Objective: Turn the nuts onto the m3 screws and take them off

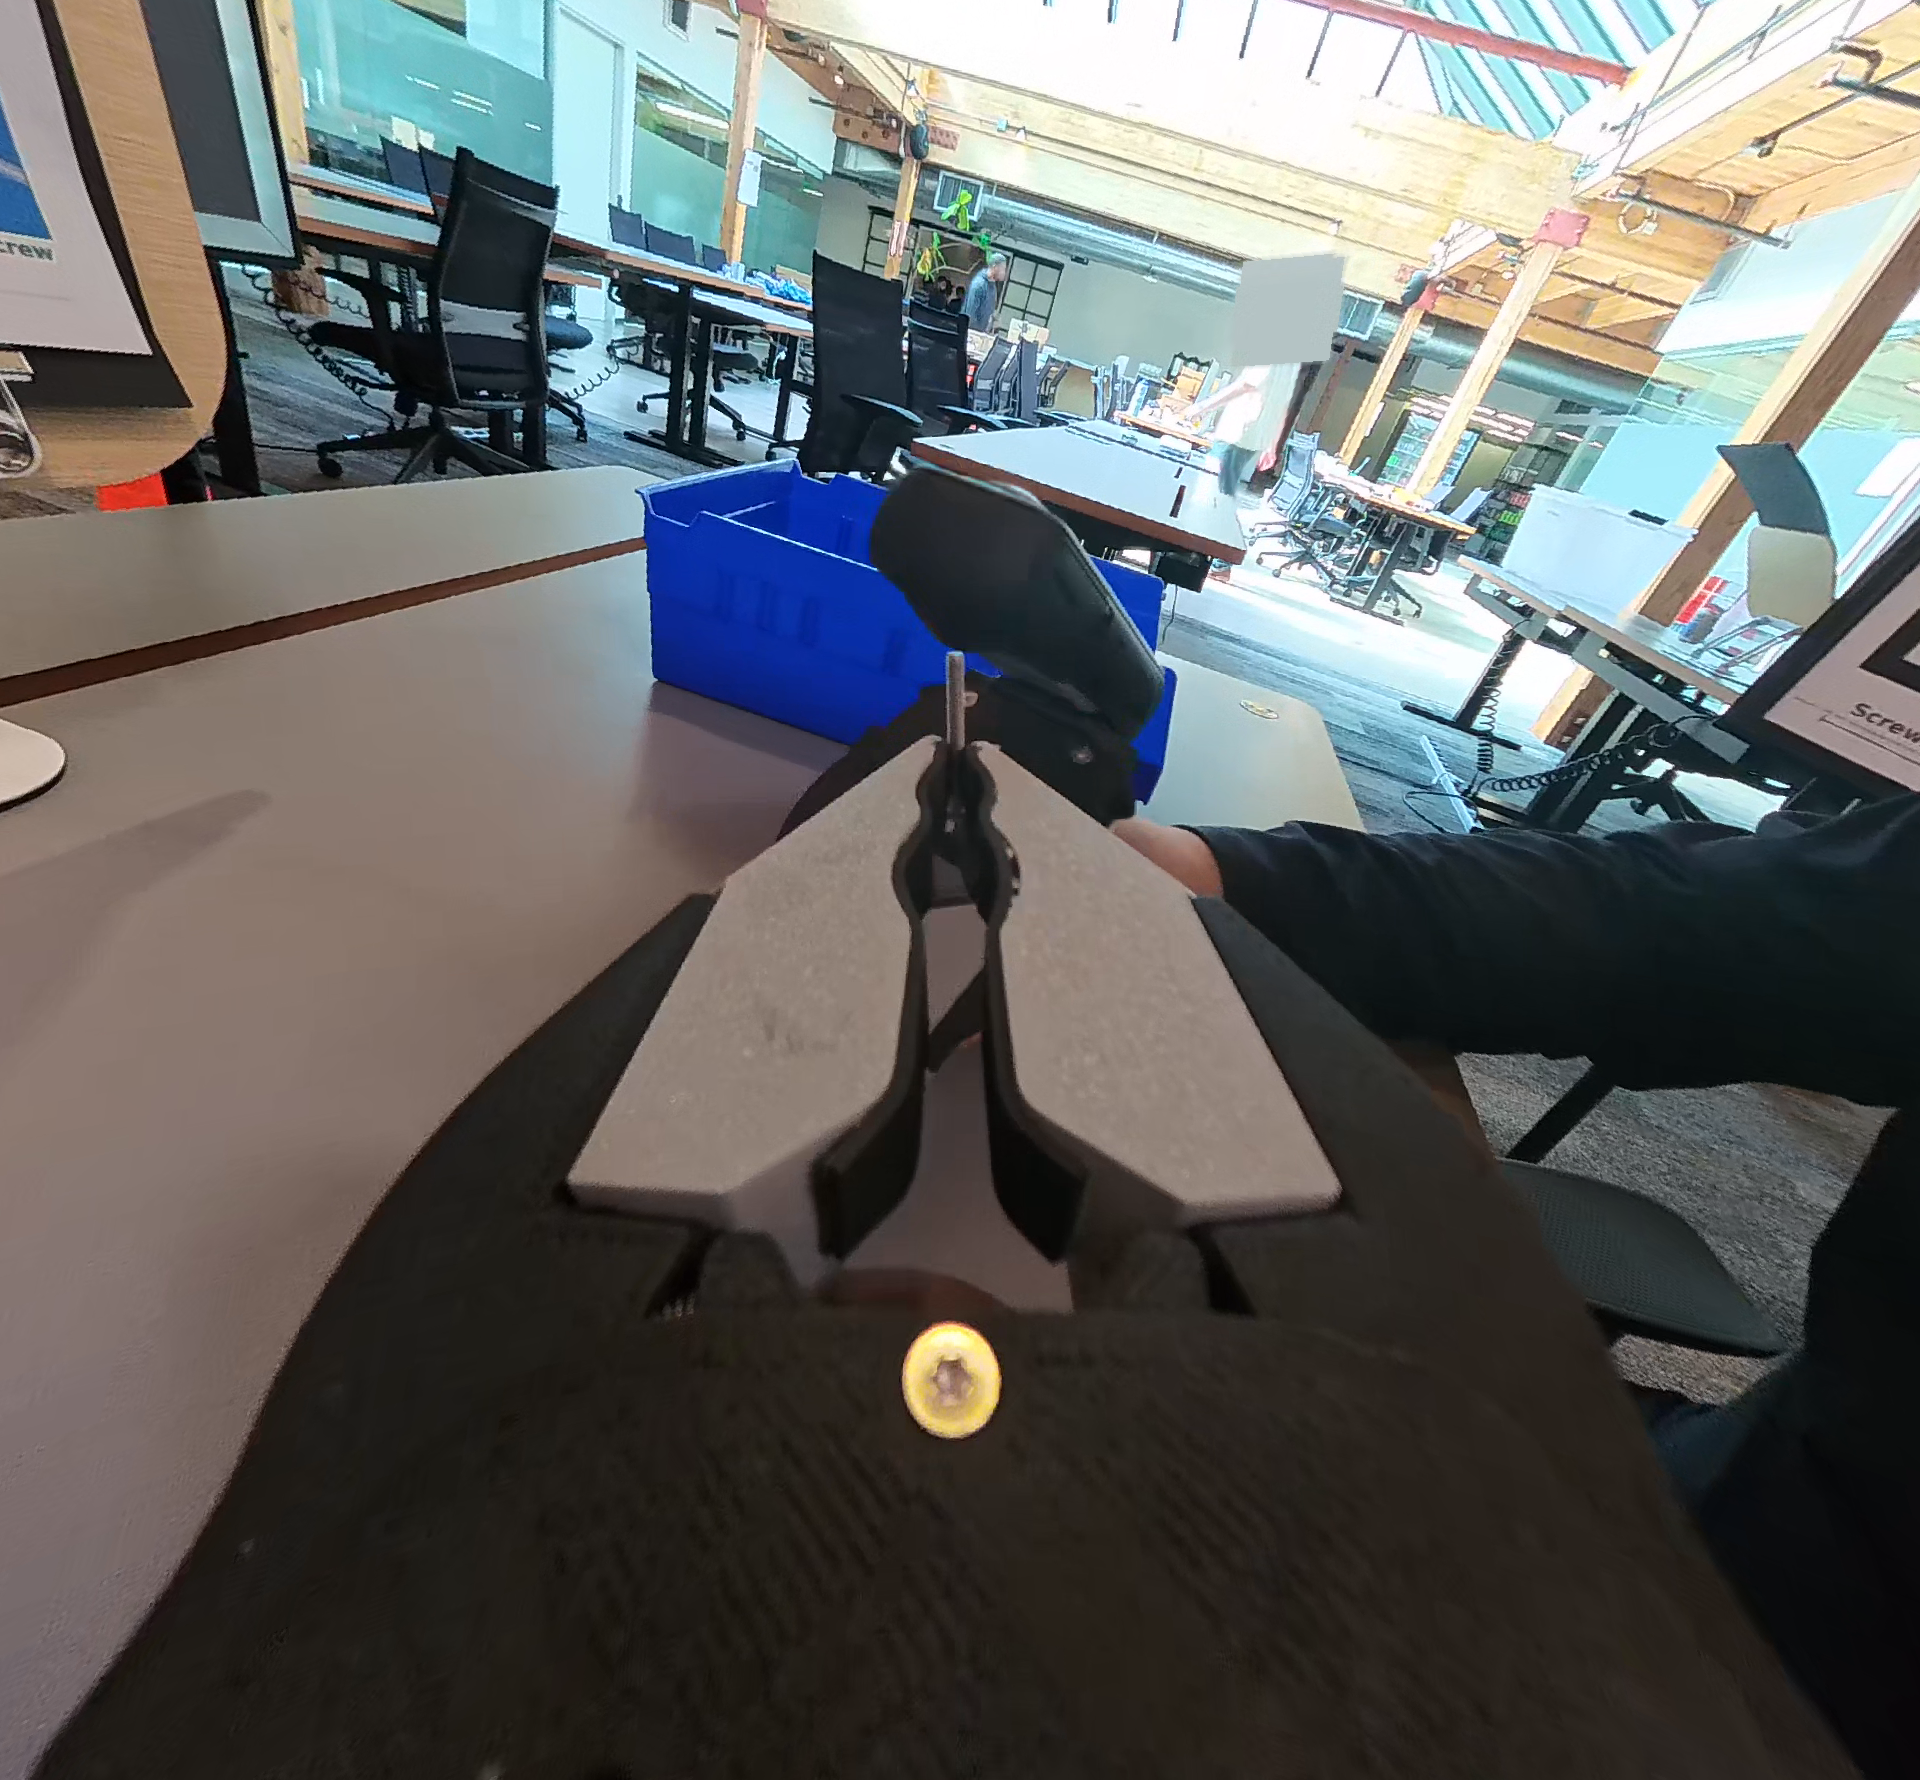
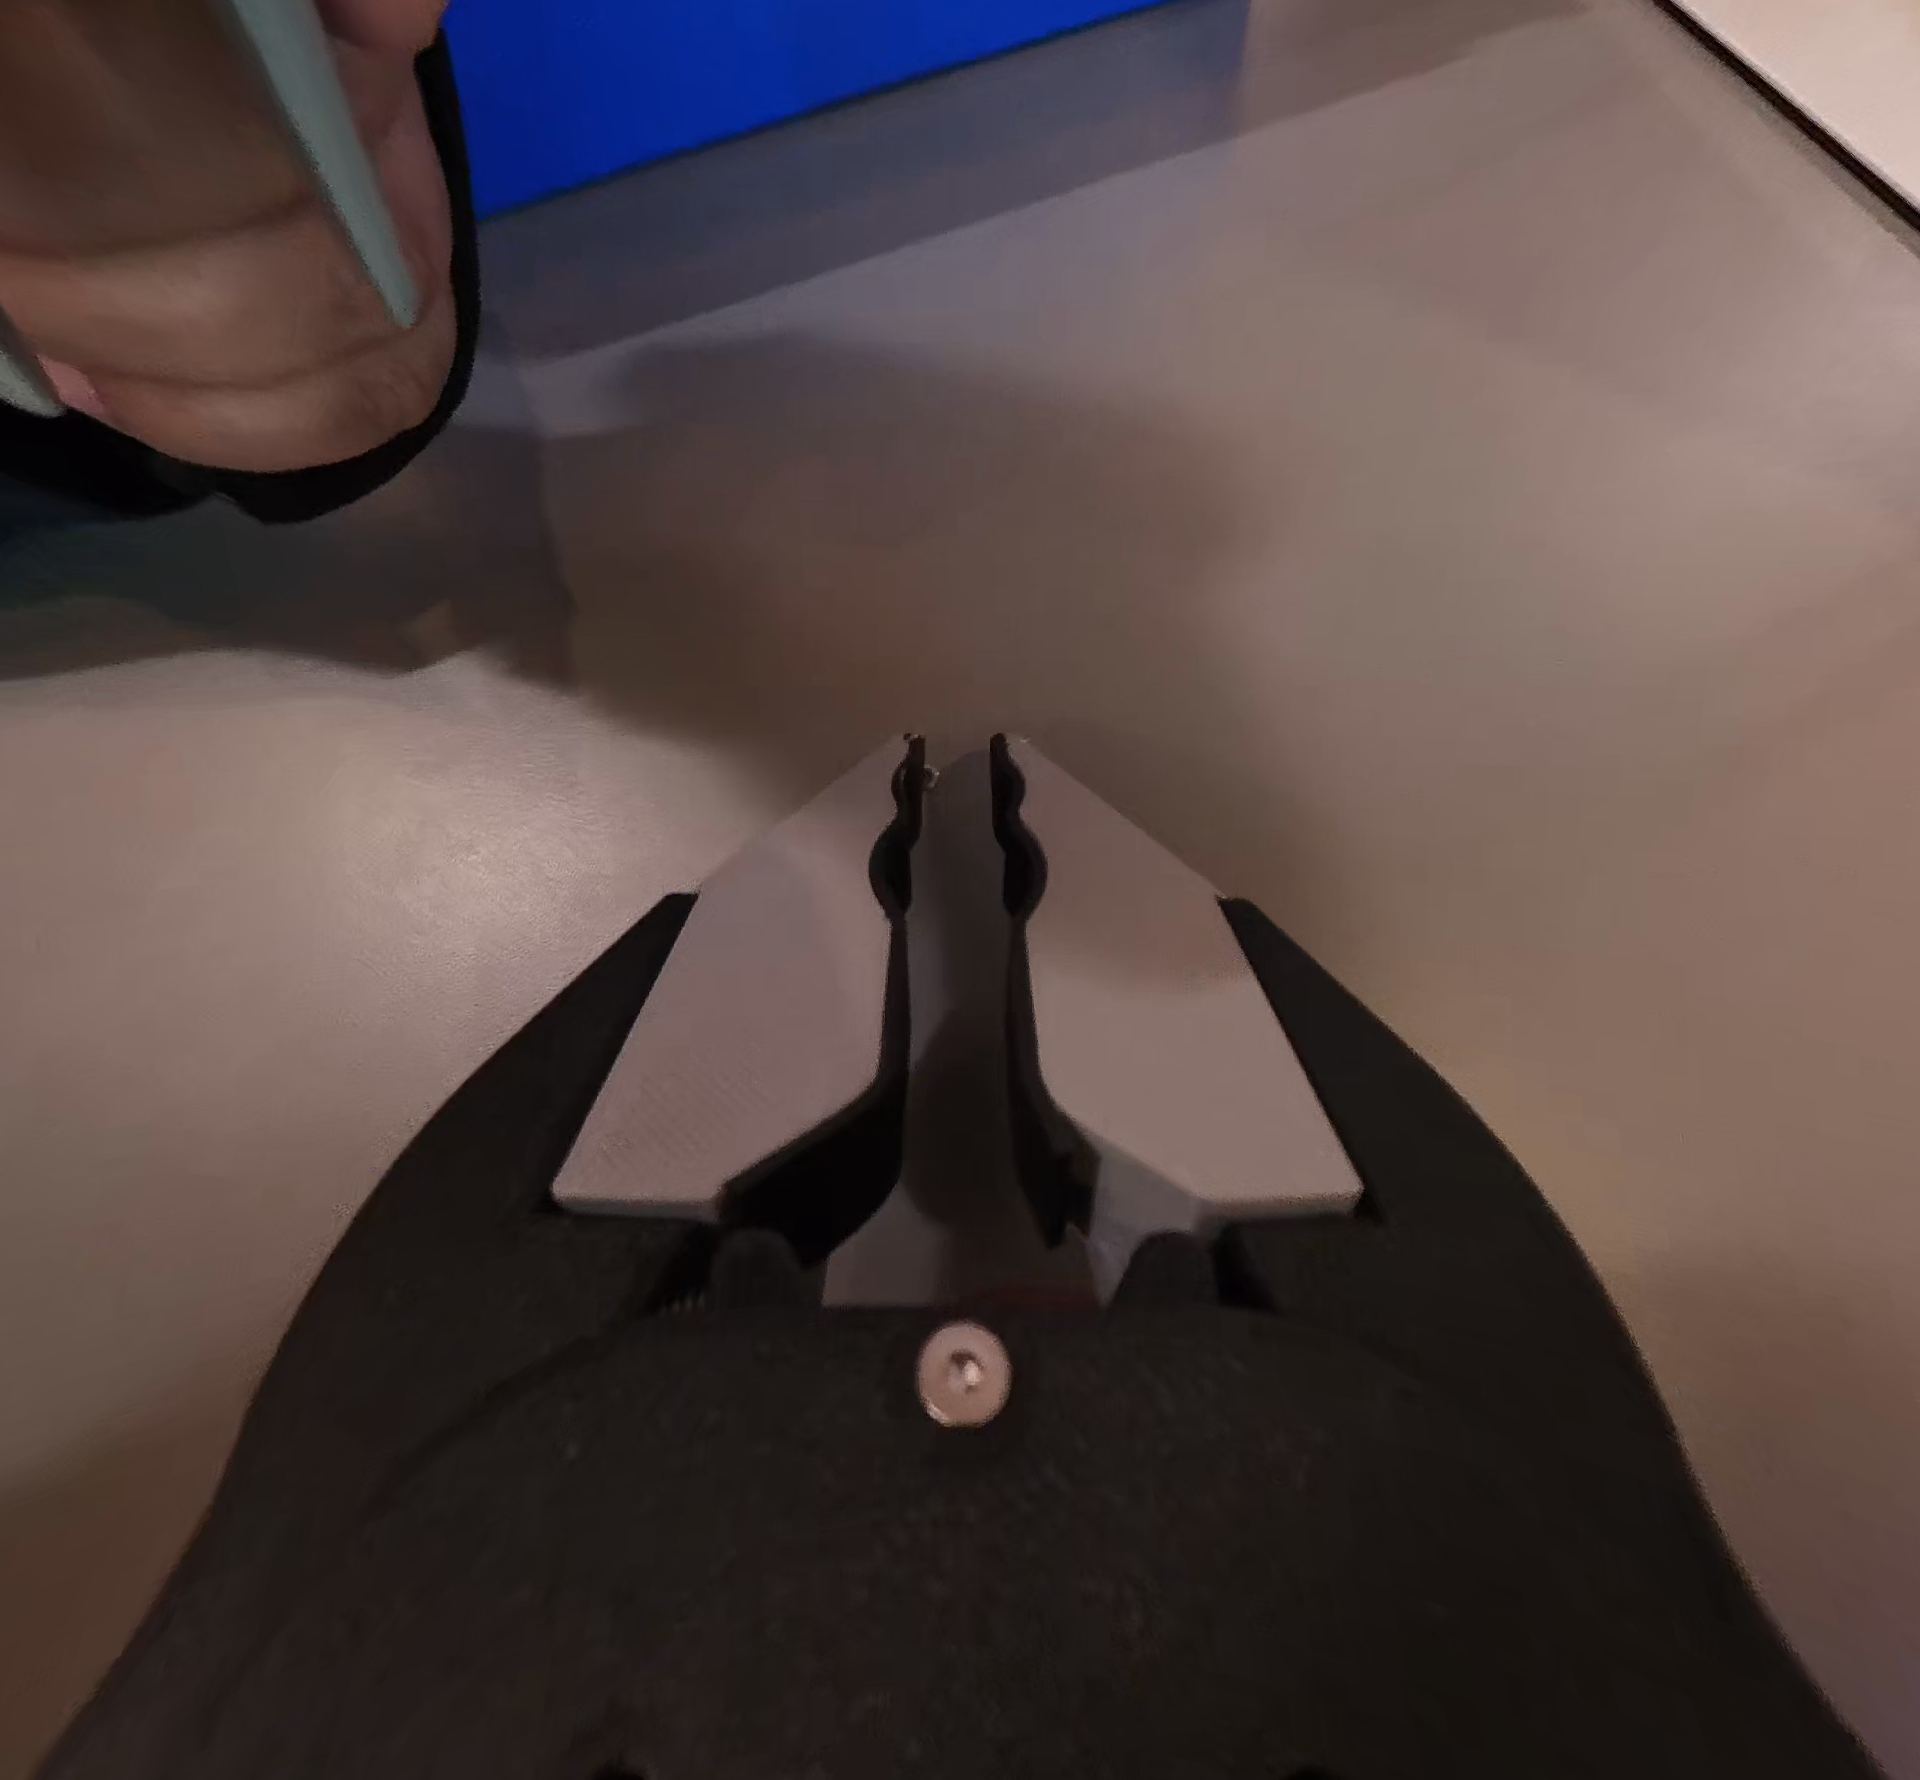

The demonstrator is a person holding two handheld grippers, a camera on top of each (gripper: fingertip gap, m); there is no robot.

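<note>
In the left wrist view my left gripper is shut on a thin grey M3 screw, whose shaft sticks straight up past the fingertips. The black body of the right gripper hangs just behind the screw. In the right wrist view my right gripper points down at the table with its fingers a narrow gap apart. A tiny metallic glint sits at the left fingertip; I cannot tell whether it is a nut. The screw does not show in this view.
A blue plastic bin stands on the grey table behind both grippers; it also shows in the right wrist view. A hand on a gripper handle is at upper left. A white monitor base lies at upper right. A dark sleeve reaches in. Across from one pair of fingers to the other is roughly 15 centimetres.
</note>
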